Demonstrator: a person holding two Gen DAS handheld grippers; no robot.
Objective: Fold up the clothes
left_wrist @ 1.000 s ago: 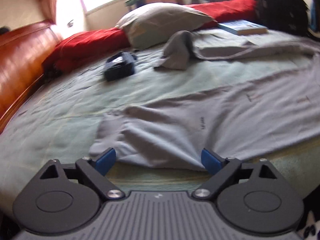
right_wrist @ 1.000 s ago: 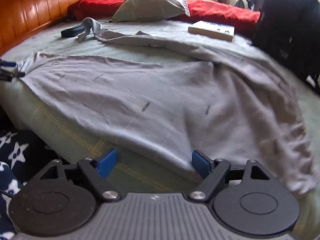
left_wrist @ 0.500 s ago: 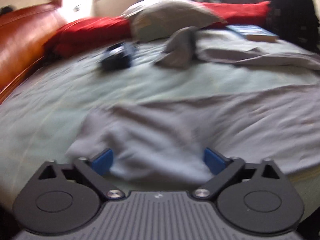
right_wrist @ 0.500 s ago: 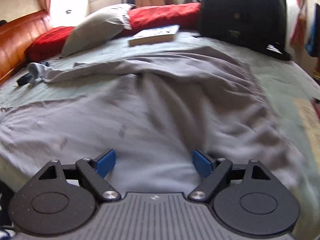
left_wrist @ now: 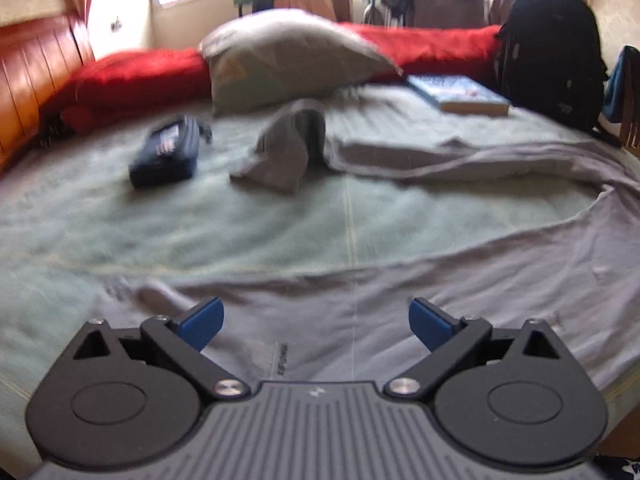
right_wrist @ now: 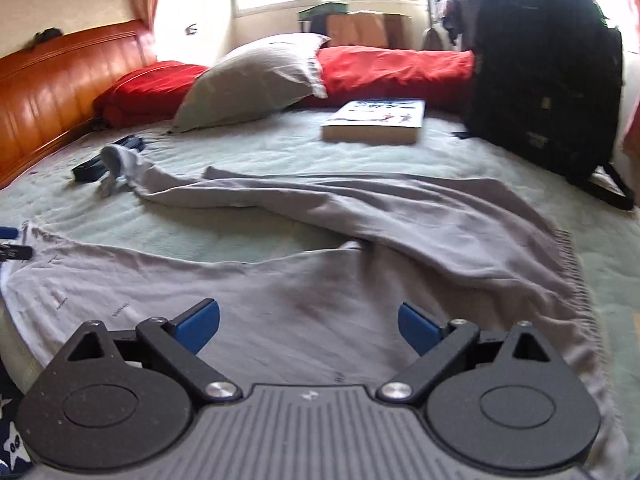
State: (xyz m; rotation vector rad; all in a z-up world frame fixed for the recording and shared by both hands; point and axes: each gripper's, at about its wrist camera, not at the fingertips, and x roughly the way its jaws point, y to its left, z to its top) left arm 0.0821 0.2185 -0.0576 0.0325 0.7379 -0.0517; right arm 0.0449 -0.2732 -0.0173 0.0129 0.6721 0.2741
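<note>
— Cloth first: where did it lie?

— A grey garment was spread over the near edge of the bed, on a pale green sheet. One long part ran away from the near edge toward the headboard, ending in a bunched, raised tip. Its right side, toward the bed's right edge, showed a ribbed hem.

— And the grippers?

— The left gripper sat low over the garment's near-left part, blue pads spread wide with nothing between them but cloth lying flat below. The right gripper was likewise spread, poised over the garment's middle near the front edge, gripping nothing. Whether the pads touched the fabric, I could not tell. In the right wrist view the other gripper's tip showed at the garment's far-left corner.

— What else was on the bed?

— A dark blue pouch lay just left of the bunched tip. A grey pillow leaned against a red bolster along the far edge. A paperback book lay flat near the far-right corner, and a black backpack stood upright beside it at the right edge.

— Anything blurred?

— The left wrist view was soft with motion.
</note>
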